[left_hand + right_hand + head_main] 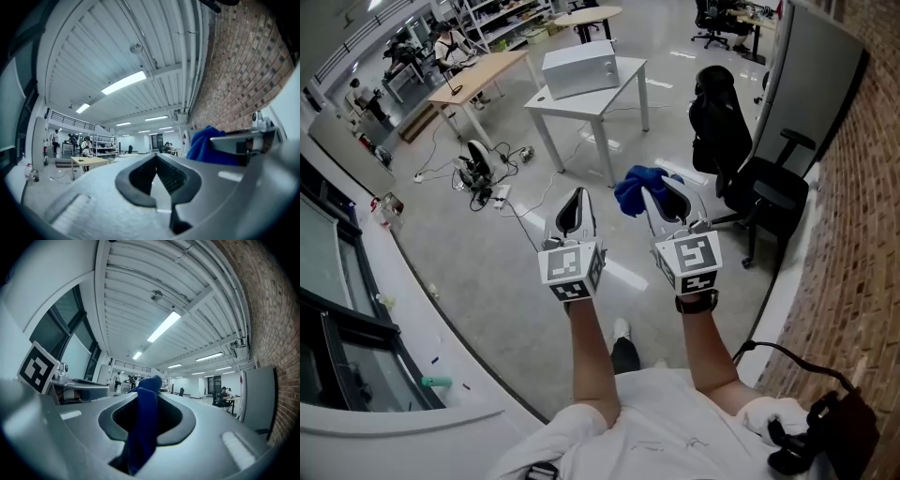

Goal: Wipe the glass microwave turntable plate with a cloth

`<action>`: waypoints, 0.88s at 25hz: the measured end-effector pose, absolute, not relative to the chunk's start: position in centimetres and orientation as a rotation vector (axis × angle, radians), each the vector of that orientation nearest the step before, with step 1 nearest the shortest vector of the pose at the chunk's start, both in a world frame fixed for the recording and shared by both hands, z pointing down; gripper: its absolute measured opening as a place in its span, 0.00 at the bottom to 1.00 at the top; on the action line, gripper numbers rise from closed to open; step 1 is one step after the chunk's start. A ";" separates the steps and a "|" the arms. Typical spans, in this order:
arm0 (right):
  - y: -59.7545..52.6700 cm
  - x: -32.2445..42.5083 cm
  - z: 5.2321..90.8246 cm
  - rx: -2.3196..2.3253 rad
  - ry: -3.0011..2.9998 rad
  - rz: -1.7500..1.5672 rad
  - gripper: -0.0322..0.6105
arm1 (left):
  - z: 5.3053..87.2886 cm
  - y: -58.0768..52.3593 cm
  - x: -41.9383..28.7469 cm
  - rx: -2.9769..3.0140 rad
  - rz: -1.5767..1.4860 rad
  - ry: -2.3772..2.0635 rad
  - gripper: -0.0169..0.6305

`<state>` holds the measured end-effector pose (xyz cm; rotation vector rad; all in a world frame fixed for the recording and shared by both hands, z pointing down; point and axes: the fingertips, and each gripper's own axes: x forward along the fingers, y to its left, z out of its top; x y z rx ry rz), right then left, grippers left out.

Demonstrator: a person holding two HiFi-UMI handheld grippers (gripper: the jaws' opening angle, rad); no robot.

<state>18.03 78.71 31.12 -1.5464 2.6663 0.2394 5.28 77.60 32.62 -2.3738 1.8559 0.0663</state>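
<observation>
Along the left runs a pale window ledge (412, 309). Beyond it, out on the grey floor (487, 272), a tangle of cables (478, 171) lies loose. Farther back is a long wooden bench (483, 73), and to its right a white bench (609, 98) carries a boxy, pale grey appliance (579, 69). Its casing is all I can see, and I can't tell what is inside it.

The person stands well back from both benches with both arms stretched forward, so the grippers hang in mid-air over bare floor. The left hand-held gripper (574, 195) is clenched. Its own view shows the ribbed pads drawn together at the tips with nothing caught between them.

Just beside it, the right hand-held gripper (659, 190) is grasping the blue cloth (636, 187). In its own view the fabric runs up between the two jaws, pinched along their length, and bunches out past the tips. From above, the loose part of the cloth spills toward the left gripper.

To the right, near the cloth and farther along the floor, stands a black office chair (741, 159). A brick wall (862, 225) closes off the far right.
</observation>
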 end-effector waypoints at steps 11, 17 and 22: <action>66.3 15.6 31.0 -1.604 2.686 0.197 0.17 | 32.1 64.6 2.7 -2.478 0.131 1.816 0.03; 61.0 11.2 29.9 -1.585 2.684 0.235 0.19 | 30.5 59.3 0.1 -2.482 0.157 1.754 0.03; 57.3 8.6 31.1 -1.611 2.662 0.190 0.19 | 31.6 56.1 -2.3 -2.519 0.106 1.728 0.03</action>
